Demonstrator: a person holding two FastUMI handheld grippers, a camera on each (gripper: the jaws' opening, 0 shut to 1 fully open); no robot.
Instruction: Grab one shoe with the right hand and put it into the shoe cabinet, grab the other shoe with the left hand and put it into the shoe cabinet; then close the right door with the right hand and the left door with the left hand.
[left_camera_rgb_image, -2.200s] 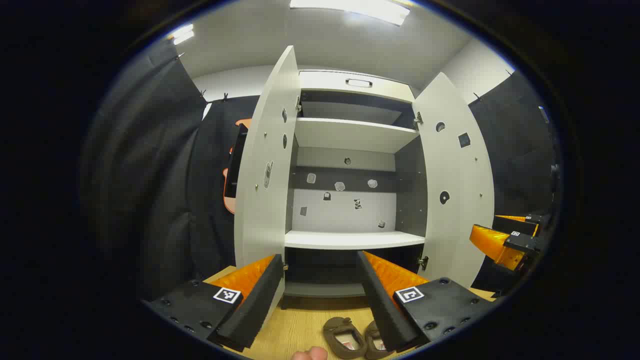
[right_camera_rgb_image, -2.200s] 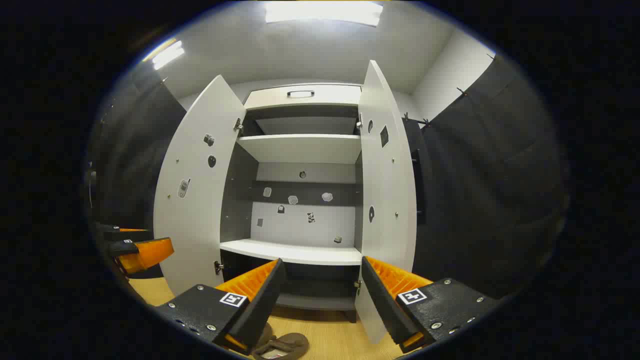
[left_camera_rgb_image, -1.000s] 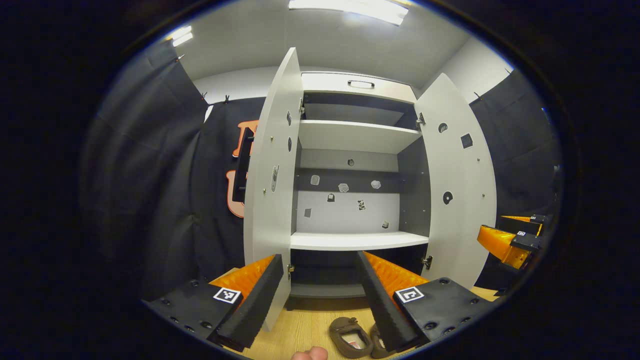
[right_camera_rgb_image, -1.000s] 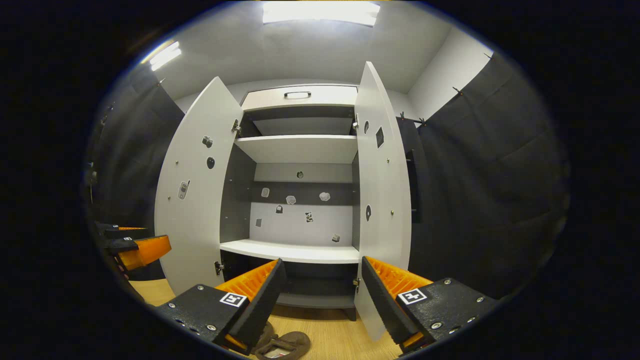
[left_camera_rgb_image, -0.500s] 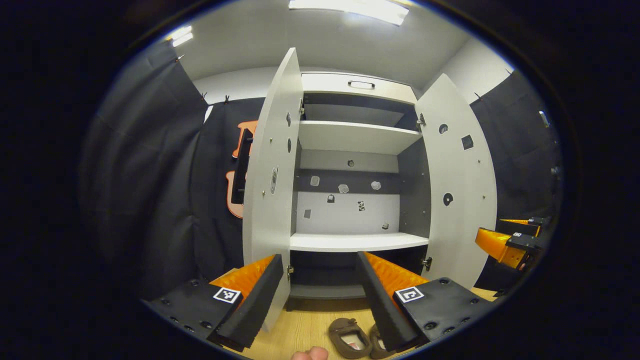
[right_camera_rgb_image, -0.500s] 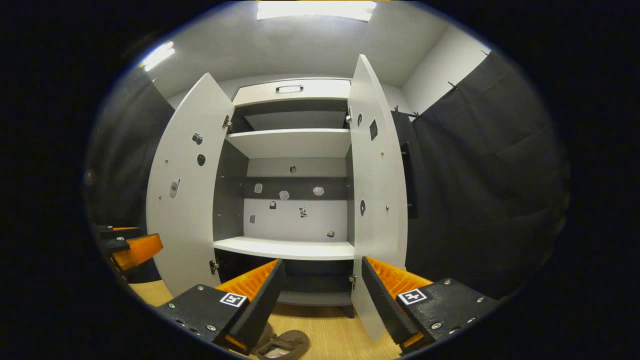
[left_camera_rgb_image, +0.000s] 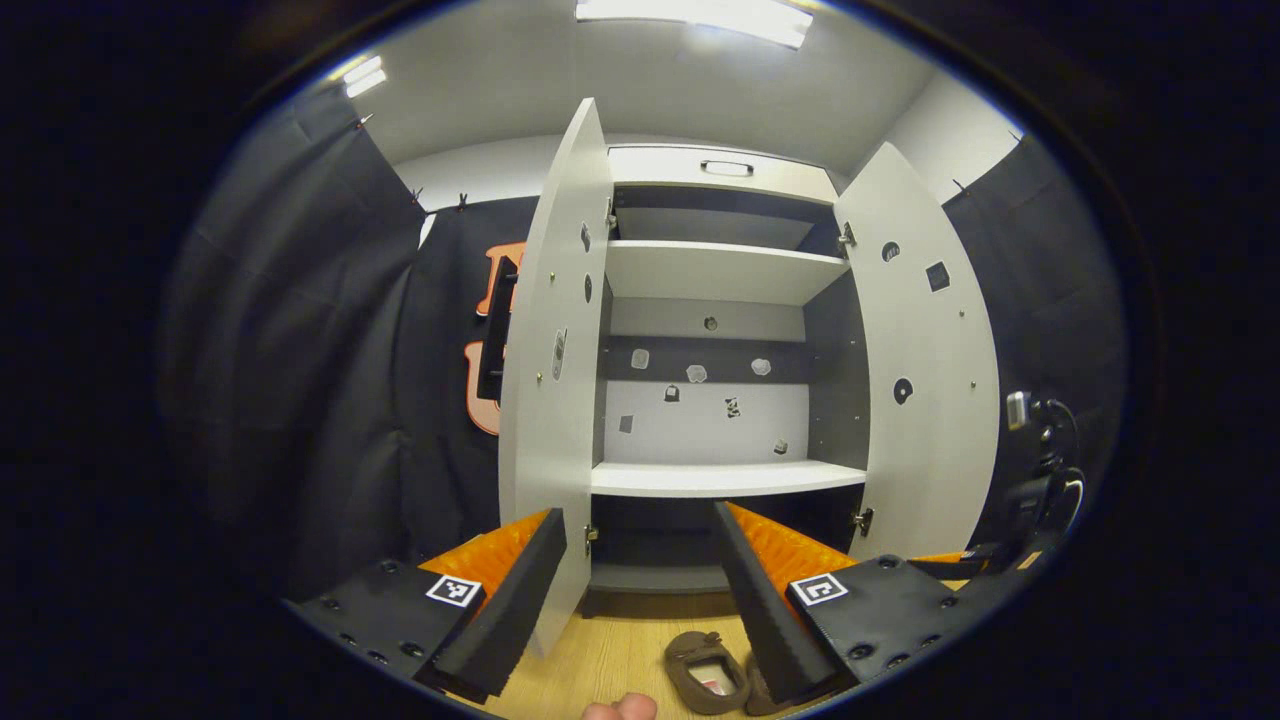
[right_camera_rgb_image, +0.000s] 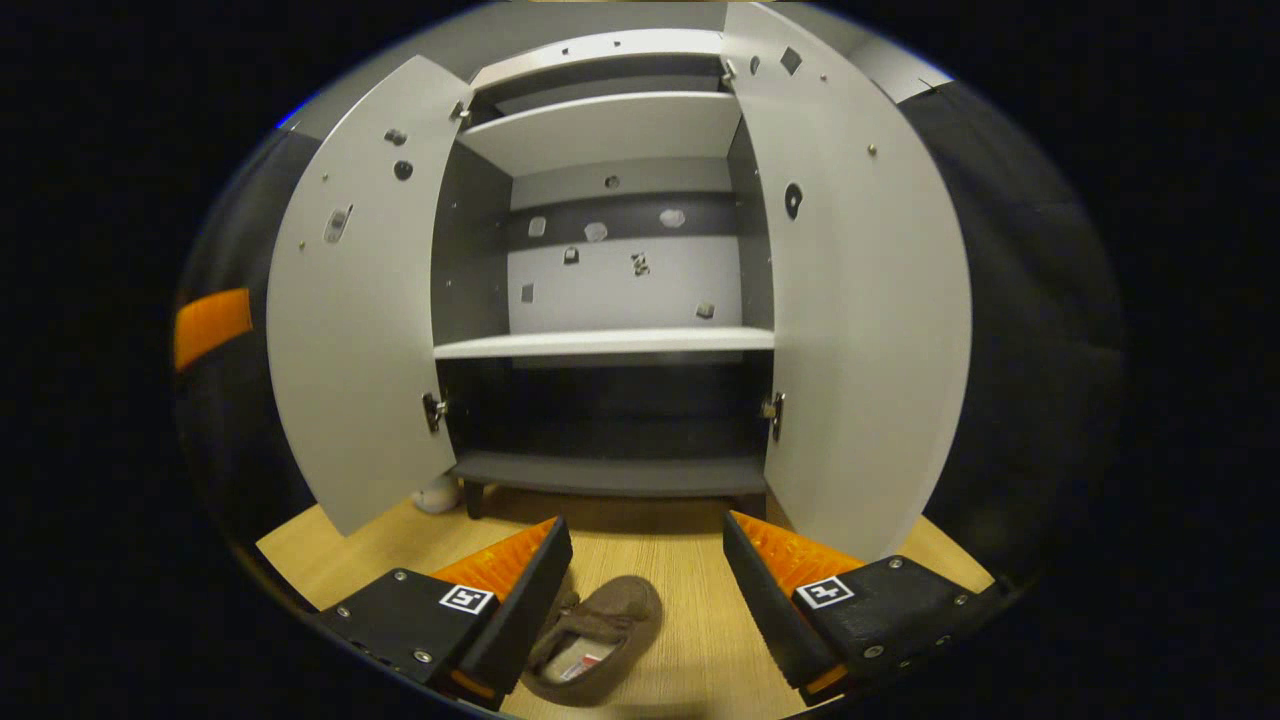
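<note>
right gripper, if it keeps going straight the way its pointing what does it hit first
Probably the wooden floor just past the brown shoe, short of the open shoe cabinet. The right gripper is open and tilted down; the shoe lies nearer its left finger. Depth is uncertain.

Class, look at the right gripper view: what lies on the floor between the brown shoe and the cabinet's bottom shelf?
Only bare wooden floor separates the shoe from the bottom shelf.
</note>
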